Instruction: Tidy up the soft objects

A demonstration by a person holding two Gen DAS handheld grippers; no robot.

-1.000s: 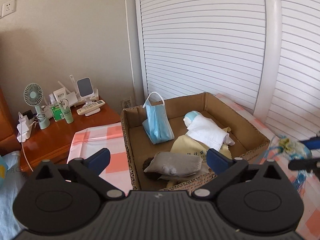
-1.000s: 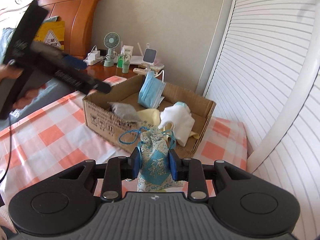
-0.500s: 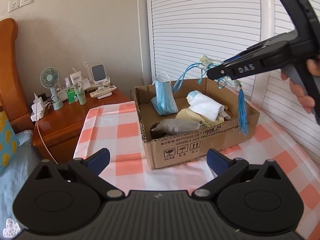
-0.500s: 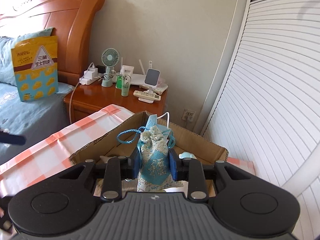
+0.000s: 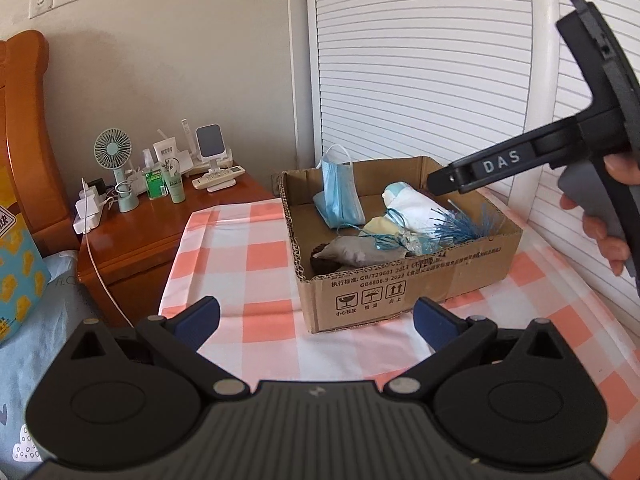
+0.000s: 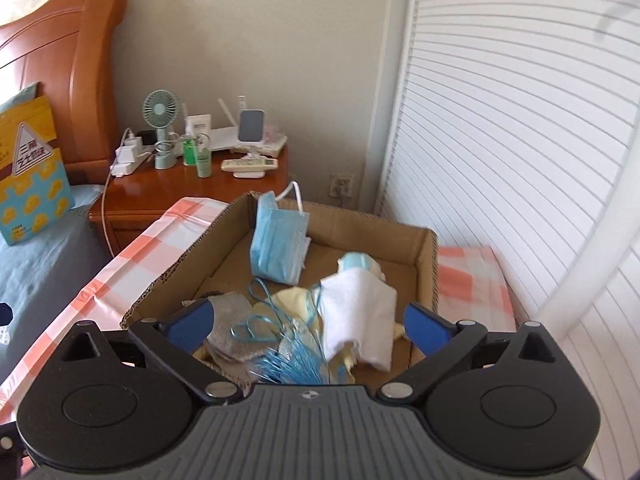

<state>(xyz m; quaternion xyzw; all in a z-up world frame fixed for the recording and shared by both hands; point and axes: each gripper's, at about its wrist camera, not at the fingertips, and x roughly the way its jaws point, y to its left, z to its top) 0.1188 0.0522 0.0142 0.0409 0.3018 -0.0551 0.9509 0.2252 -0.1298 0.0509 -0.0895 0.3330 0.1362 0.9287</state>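
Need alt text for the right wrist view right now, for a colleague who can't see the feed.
The right gripper hangs over an open cardboard box, jaws opening, nothing pressed between them. Below lie a blue tasselled pouch, a grey pouch, a white cloth bundle and a blue face mask.

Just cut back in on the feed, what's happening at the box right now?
The right tool hangs over the cardboard box with its jaws opening and nothing pressed between them. The blue tasselled pouch lies inside on the pile, beside the grey pouch, the white cloth bundle and the blue face mask. The left tool waits open and empty, short of the box, above the checked tablecloth.
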